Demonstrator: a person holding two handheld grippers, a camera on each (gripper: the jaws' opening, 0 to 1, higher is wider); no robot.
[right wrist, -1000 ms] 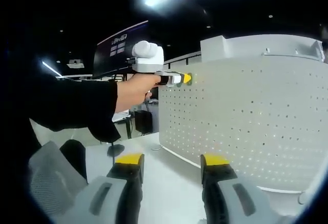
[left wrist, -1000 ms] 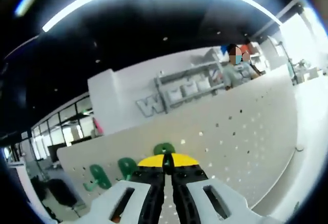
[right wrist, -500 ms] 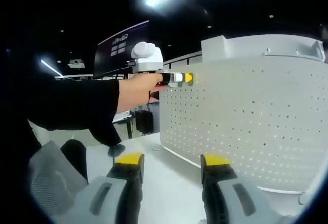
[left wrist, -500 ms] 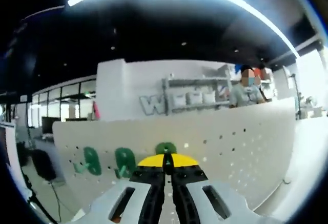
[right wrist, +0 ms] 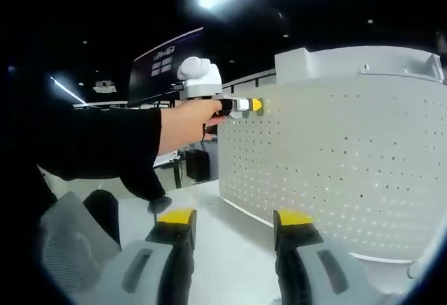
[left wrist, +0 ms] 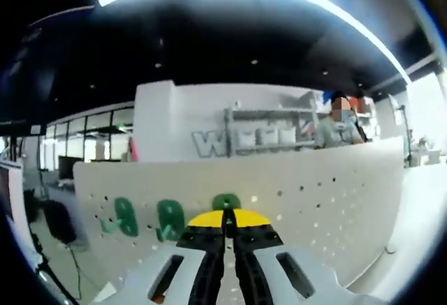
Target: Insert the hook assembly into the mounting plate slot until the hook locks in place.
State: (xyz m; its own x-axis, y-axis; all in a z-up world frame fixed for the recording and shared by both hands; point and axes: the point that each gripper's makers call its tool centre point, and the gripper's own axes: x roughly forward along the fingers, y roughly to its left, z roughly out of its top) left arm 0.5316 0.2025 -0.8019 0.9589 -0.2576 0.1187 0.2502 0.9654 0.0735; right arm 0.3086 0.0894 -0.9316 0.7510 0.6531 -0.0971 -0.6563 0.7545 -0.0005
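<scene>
My left gripper point(left wrist: 225, 218) has its yellow-tipped jaws shut on a green hook point(left wrist: 225, 201), which peeks out just past the tips against the white pegboard mounting plate point(left wrist: 314, 193). Two more green hooks point(left wrist: 126, 216) point(left wrist: 170, 218) hang on the plate to the left. In the right gripper view, a person's hand point(right wrist: 185, 122) holds the left gripper point(right wrist: 255, 105) against the upper left corner of the mounting plate point(right wrist: 335, 158). My right gripper point(right wrist: 235, 218) stays low over the table, open, with nothing between its jaws.
The plate stands upright on a white table point(right wrist: 209, 214). A dark sleeve point(right wrist: 105, 151) crosses the left of the right gripper view. Behind the plate are a shelf unit point(left wrist: 262, 127) and a person point(left wrist: 336, 125). A monitor point(right wrist: 164, 64) stands past the hand.
The left gripper view has rolled level since one second ago, and the hook stays at the jaw tips. In the right gripper view the left gripper has edged slightly right along the plate's top corner.
</scene>
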